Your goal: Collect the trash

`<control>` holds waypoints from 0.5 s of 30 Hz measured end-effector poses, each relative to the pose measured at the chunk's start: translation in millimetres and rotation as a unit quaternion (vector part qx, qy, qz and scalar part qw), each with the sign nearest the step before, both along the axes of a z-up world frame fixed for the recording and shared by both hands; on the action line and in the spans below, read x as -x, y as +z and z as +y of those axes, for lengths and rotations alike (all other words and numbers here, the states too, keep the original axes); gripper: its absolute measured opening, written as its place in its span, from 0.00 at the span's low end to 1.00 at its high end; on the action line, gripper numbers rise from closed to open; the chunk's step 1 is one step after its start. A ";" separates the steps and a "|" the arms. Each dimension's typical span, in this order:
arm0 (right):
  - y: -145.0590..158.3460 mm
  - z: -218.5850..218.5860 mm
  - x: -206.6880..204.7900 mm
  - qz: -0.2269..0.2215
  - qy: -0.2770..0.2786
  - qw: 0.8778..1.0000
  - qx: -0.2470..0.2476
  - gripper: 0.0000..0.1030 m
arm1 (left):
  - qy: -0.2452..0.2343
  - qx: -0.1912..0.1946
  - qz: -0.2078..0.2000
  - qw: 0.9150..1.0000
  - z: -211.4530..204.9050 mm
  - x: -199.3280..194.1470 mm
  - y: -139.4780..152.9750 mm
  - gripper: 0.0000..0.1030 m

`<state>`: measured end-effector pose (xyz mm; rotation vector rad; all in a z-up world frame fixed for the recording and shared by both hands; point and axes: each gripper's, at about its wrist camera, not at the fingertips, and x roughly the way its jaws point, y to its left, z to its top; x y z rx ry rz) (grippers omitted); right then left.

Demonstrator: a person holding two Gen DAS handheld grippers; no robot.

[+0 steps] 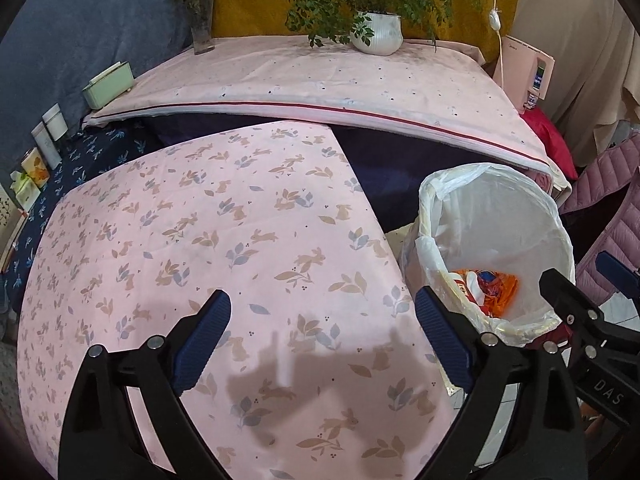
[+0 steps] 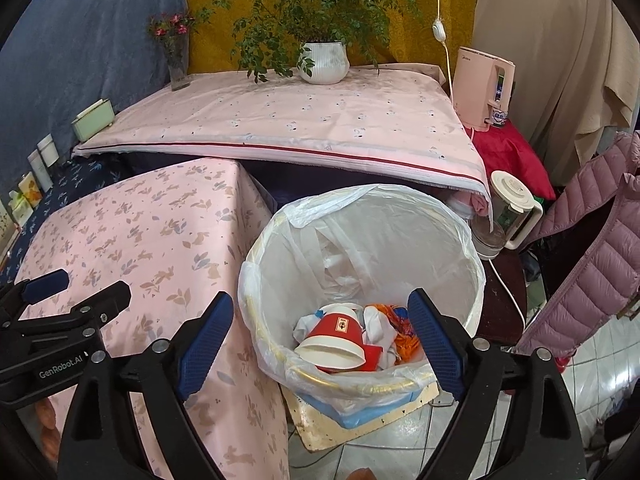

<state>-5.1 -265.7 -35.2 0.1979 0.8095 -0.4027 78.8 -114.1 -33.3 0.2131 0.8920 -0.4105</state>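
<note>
Both sets of jaws stand wide apart with nothing between them. The left gripper hangs over the rabbit-print bench; the right gripper over the lined trash bin. Only the right wrist view shows the red paper cup lying in the bin among crumpled wrappers, and a blender jug beyond it.

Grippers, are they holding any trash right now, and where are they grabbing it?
No. The left gripper and right gripper are both open and empty. The red paper cup lies in the trash bin.
</note>
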 end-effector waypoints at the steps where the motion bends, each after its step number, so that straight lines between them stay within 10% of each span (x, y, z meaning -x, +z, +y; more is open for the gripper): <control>1: -0.4 0.0 1.8 0.002 -0.002 1.000 0.003 0.88 | 0.002 -0.002 0.000 1.000 0.5 0.7 -0.7 0.87; 15: -11.1 1.5 17.6 0.029 -0.008 1.000 0.003 0.88 | 0.007 -0.017 -0.003 1.000 0.3 12.8 -5.9 0.88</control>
